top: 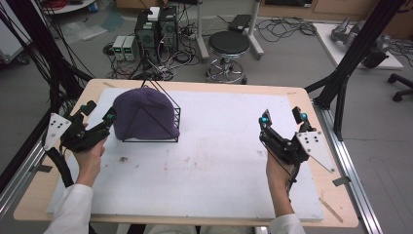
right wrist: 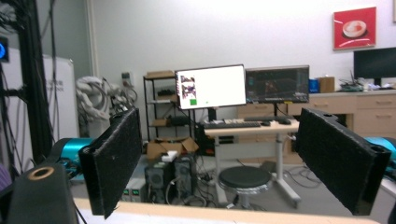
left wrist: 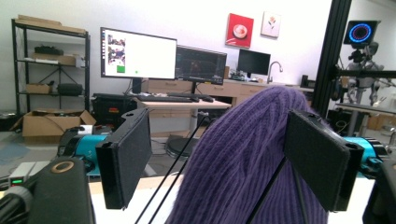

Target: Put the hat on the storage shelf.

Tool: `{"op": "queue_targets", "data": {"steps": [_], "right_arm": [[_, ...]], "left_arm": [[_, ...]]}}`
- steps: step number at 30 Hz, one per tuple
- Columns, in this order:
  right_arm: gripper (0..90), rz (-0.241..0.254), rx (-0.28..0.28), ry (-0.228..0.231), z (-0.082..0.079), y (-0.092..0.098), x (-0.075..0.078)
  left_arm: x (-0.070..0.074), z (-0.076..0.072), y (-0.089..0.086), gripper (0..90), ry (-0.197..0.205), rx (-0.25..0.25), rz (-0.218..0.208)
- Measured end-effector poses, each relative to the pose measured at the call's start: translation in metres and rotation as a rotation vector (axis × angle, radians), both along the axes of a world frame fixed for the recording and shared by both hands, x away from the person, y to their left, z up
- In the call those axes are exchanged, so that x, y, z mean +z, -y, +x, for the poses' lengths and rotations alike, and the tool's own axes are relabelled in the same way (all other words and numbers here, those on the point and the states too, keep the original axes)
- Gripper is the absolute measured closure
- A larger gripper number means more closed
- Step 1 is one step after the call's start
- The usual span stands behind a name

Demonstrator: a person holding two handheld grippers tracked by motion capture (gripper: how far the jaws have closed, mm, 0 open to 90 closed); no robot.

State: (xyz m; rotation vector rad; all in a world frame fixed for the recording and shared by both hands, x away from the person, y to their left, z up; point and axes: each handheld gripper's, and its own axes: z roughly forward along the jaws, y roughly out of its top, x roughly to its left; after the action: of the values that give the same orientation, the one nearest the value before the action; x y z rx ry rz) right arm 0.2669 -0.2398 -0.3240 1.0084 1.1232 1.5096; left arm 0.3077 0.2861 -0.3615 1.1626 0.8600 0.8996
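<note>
Left tongs (top: 100, 117) gaping wide, jaws parted on either side of the purple knit hat (top: 145, 115), nothing pinched yet, one jaw just at its edge. Right tongs (top: 284, 118) just as wide apart and empty, hovering over the far right of the counter (top: 219, 161), well away from the action.

That hat sits draped over a black wire stand (top: 173, 109) at the back left of the white counter top, with a wire corner poking out above and to the right. Seen along the left tongs, the ribbed knit fills the gap between the jaws.

It looks soft and light to me, floppy once it's off the frame, likely to stretch and snag on those thin wires. A pinch on a fold of knit near the lower rim seems the safest hold.

Beyond the counter, a black stool (top: 229, 46) and boxes of electronics on the floor. No readable writing or brand anywhere I can make out.
</note>
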Motion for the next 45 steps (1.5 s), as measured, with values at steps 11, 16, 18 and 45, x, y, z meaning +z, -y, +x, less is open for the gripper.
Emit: {"op": "queue_targets", "data": {"steps": [11,16,18,45], "right_arm": [[12.5,-0.065,-0.042,-0.086,-0.028,0.026,-0.021],[12.5,-0.081,-0.036,-0.115,-0.039,0.029,-0.033],[12.4,-0.087,-0.041,-0.131,-0.04,0.031,-0.039],[12.0,-0.087,-0.094,-0.227,-0.056,0.019,-0.108]], "left_arm": [[-0.011,-0.018,-0.018,23.8,-0.027,0.066,0.013],[-0.019,-0.028,-0.022,23.6,-0.034,0.073,0.018],[-0.022,-0.032,-0.024,23.2,-0.042,0.069,0.012],[-0.085,-0.059,-0.027,17.1,-0.181,-0.021,0.009]]}}
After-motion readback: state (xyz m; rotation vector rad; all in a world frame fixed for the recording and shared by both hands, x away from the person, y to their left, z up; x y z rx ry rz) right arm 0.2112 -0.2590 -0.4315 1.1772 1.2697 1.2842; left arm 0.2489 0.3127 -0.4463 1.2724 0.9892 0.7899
